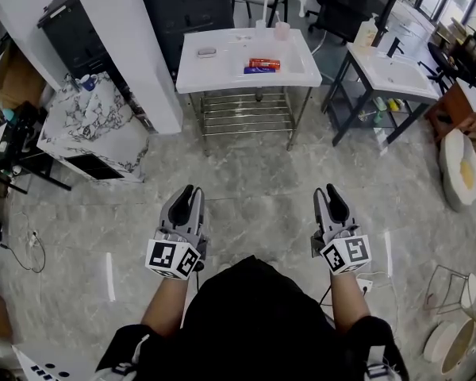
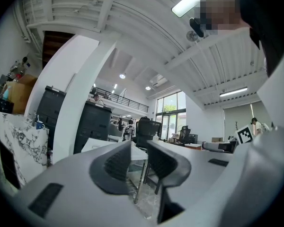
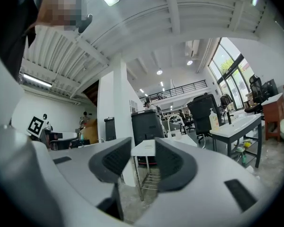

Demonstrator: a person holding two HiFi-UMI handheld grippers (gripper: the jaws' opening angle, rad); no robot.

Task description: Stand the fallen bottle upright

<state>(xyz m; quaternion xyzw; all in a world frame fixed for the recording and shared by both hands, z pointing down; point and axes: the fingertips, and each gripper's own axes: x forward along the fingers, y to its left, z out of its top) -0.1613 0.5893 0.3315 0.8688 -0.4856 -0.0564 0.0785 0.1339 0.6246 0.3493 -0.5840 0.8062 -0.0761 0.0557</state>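
Note:
A white washstand [image 1: 222,74] stands far ahead across the tiled floor. On its top a red-orange bottle [image 1: 263,63] lies on its side, with a blue flat pack [image 1: 258,71] right beside it. A small pink bottle [image 1: 282,30] stands upright by the tap. Both grippers are held level in front of the person, well short of the washstand. My left gripper [image 1: 192,190] [image 2: 138,148] has its jaws nearly together, with nothing between them. My right gripper [image 1: 327,190] [image 3: 143,148] has its jaws slightly apart and empty.
A white pillar [image 1: 135,46] and a marble-patterned cabinet [image 1: 91,125] stand at the left. A second washstand [image 1: 393,74] with a soap bottle [image 1: 367,32] is at the right. Ceramic basins [image 1: 460,169] and a wire rack [image 1: 448,288] sit on the floor at the right.

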